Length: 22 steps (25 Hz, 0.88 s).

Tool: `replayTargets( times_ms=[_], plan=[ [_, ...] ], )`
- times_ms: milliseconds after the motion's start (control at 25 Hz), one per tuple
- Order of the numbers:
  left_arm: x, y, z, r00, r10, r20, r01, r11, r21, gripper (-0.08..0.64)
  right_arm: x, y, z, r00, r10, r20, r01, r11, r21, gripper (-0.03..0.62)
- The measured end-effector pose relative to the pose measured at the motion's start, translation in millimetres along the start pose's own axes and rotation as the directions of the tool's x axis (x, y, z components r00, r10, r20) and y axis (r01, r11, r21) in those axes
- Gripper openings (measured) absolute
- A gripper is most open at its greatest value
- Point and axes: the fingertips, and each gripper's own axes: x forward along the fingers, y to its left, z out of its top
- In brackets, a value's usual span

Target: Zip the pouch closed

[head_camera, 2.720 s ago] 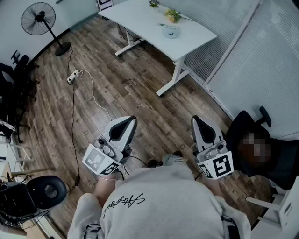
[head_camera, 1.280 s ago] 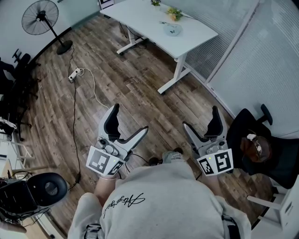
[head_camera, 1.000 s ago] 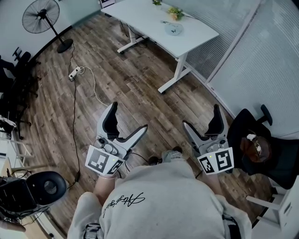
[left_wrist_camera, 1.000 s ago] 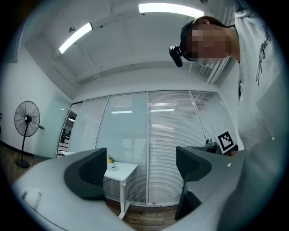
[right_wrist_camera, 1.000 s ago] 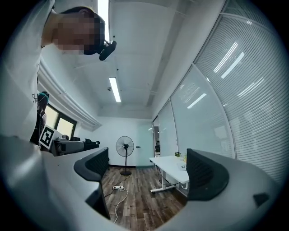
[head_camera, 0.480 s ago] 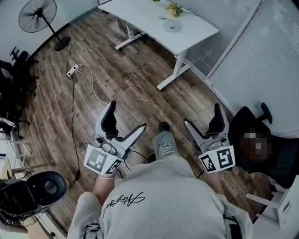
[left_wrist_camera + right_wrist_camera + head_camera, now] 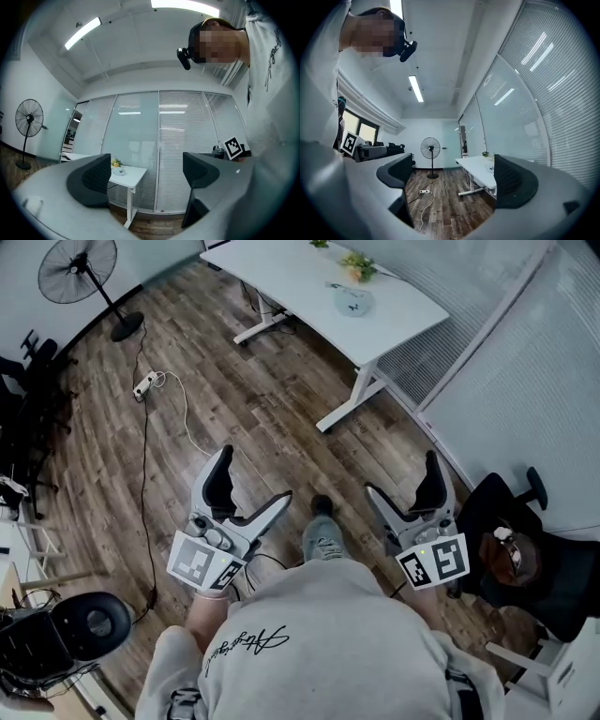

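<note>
Sitting on the white desk (image 7: pixel 281 277), far ahead of both tools, is the pouch (image 7: pixel 354 302), a small pale item just beside a bunch of flowers (image 7: pixel 356 266). It is too small to read the zip state. Neither tool touches it.

The left tool (image 7: pixel 255 476) has its jaws spread wide with nothing between them. In the left gripper view the left tool (image 7: pixel 145 176) shows only the distant room in the gap. The pouch (image 7: pixel 121 171) and desk (image 7: pixel 133 174) sit well beyond it, close to the left-hand pad in frame.

The right tool (image 7: pixel 401 474) is also wide apart and holds nothing. In the right gripper view the right tool (image 7: pixel 459 174) frames bare wood floor (image 7: pixel 445 206), with the desk (image 7: pixel 480 165) far off toward the right-hand pad and a fan (image 7: pixel 431 149) beyond.

- The person's shoe (image 7: pixel 321 521) is on the floor between the two tools.
- A power strip (image 7: pixel 142 388) with a white cable lies ahead of the left tool.
- The fan (image 7: pixel 77 273) stands far ahead and left of the left tool.
- A black chair (image 7: pixel 525 540) is just right of the right tool.
- A blinds-covered glass wall (image 7: pixel 525 381) runs ahead and right of the right tool.
</note>
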Motion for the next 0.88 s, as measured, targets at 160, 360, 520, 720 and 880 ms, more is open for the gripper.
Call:
replayTargets(
  times_ms=[160, 360, 520, 720, 880],
  plan=[
    [32.4, 24.1, -7.4, 1.0, 0.001, 0.008, -0.001, 0.999, -0.04, 0.46, 33.9, -26.6, -5.8, 1.0, 0.003, -0.003, -0.003, 1.0, -0.009, 0.529],
    [82.1, 62.0, -1.5, 0.999, 0.013, 0.034, -0.012, 0.999, -0.042, 0.46, 86.4, -69.0, 3.0, 1.0, 0.005, 0.017, -0.005, 1.0, -0.017, 0.528],
    [122.9, 83.7, -0.9, 0.999, 0.021, 0.034, -0.02, 0.999, -0.024, 0.46, 127.1, -100.0, 10.4, 1.0, 0.022, 0.017, -0.021, 1.0, -0.023, 0.528],
    [172.5, 108.0, -7.1, 0.999, 0.044, 0.021, -0.044, 0.999, 0.004, 0.46, 171.0, -141.3, 9.3, 0.999, 0.041, 0.017, -0.04, 0.999, -0.021, 0.528],
    [202.9, 125.2, -11.7, 0.998, 0.063, 0.022, -0.064, 0.998, 0.011, 0.46, 199.2, -164.3, 4.7, 0.998, 0.062, 0.017, -0.062, 0.998, -0.013, 0.528]
  ],
)
